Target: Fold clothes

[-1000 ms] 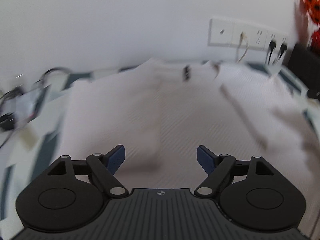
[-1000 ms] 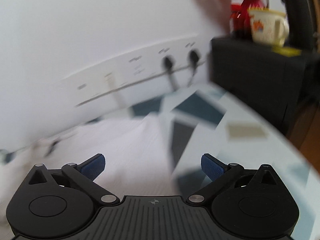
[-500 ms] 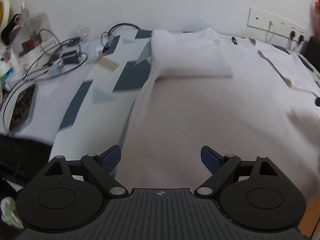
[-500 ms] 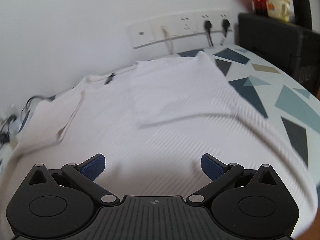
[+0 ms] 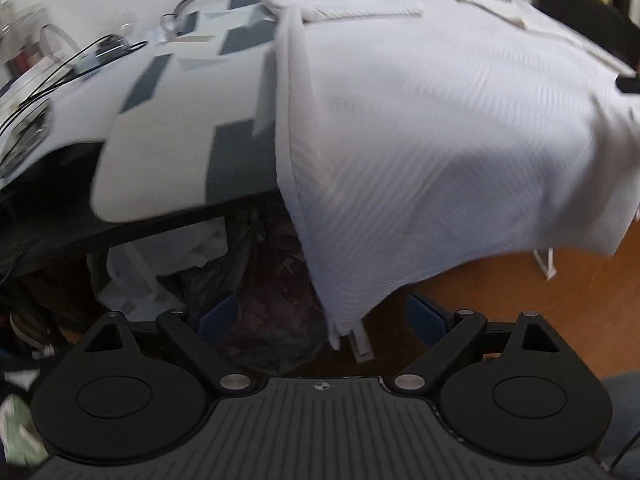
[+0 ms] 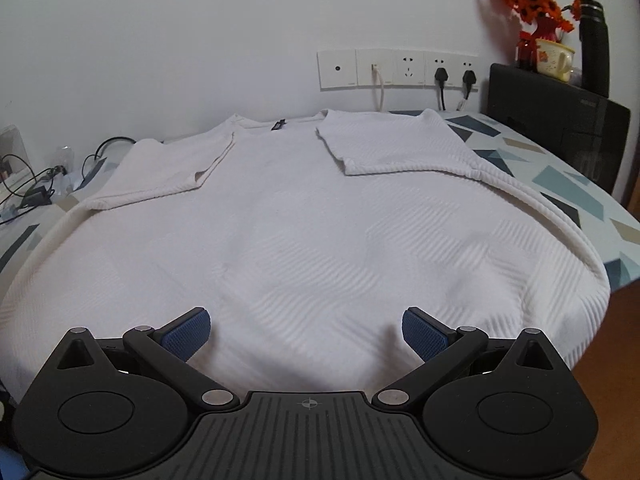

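Note:
A white ribbed t-shirt (image 6: 312, 216) lies flat on the patterned table (image 6: 592, 196), collar toward the wall, both sleeves folded in over the body. Its hem hangs over the table's near edge, as the left wrist view (image 5: 420, 140) shows. My right gripper (image 6: 306, 330) is open and empty, just above the shirt's lower middle. My left gripper (image 5: 322, 316) is open and empty, off the table's near edge and below the hanging left hem corner.
Wall sockets with plugs (image 6: 400, 68) are behind the shirt. A black box (image 6: 560, 120) with a cup, red flowers and a black bottle stands at the right. Cables (image 6: 36, 184) lie at the left. Bags (image 5: 240, 276) sit under the table above an orange floor (image 5: 520, 280).
Both grippers have pulled back from near the wall toward the table's near edge. The left one has dropped below table level at the hem corner. Both stay open.

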Motion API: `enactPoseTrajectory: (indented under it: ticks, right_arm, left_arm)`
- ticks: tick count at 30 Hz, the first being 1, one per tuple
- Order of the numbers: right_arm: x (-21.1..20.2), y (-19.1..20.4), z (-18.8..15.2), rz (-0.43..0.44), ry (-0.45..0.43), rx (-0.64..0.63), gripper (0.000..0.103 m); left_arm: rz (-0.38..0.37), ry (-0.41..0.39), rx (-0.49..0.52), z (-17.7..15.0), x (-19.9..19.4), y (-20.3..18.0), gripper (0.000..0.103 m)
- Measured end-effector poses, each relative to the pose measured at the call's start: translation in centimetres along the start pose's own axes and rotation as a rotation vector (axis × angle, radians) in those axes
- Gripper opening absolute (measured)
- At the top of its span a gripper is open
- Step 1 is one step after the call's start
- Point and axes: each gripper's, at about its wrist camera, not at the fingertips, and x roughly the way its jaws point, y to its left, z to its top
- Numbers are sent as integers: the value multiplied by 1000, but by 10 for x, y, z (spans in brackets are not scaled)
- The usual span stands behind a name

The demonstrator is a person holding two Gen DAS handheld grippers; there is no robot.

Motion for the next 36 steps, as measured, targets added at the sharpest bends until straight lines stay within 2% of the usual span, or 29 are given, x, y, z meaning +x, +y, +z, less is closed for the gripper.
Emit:
enactPoseTrajectory:
  ticks: [4,9,11,13,14,15,16,19,23,26,31,36]
  right_arm:
    - [-7,16,-17,25,14,-61,102]
    - [-9,27,-35,53,6,-122,102]
    - [-11,23,-44,60,32,-111,102]
    - [-14,20,-50,62,45,-112,102]
    - [-17,17,-53,61,45,-120,102]
    - [-19,14,-55,62,44,-130,102]
    - [-20,9,-56,60,40,-142,102]
    - [-23,-9,-63,62,42,-160,102]
    - [-21,-43,-78,29,73,-119,102]
    - [-22,-79,-89,-13,85,-60,102]
    - [-14,-153,-103,-77,123,33,102]
    - [4,-231,-101,-118,90,111,102]
  left_arm:
    - [-34,-45,18,-4,34,8,93]
    - [-109,-46,-8,-5,65,6,91]
    - [-155,-31,-22,-1,71,-3,77]
    - [-198,-26,-31,3,72,-12,48]
    - [-212,-27,-34,5,72,-16,40]
    - [-205,-28,-35,6,70,-20,27]
    - [-173,-25,-43,7,68,-24,16]
    - [-89,-22,-103,9,56,-38,8]
    - [33,-36,-102,7,33,-70,7]
    - [94,-40,-151,7,16,-89,7]
    - [183,-34,-244,13,-5,-111,6]
    - [275,-13,-270,31,-5,-133,6]
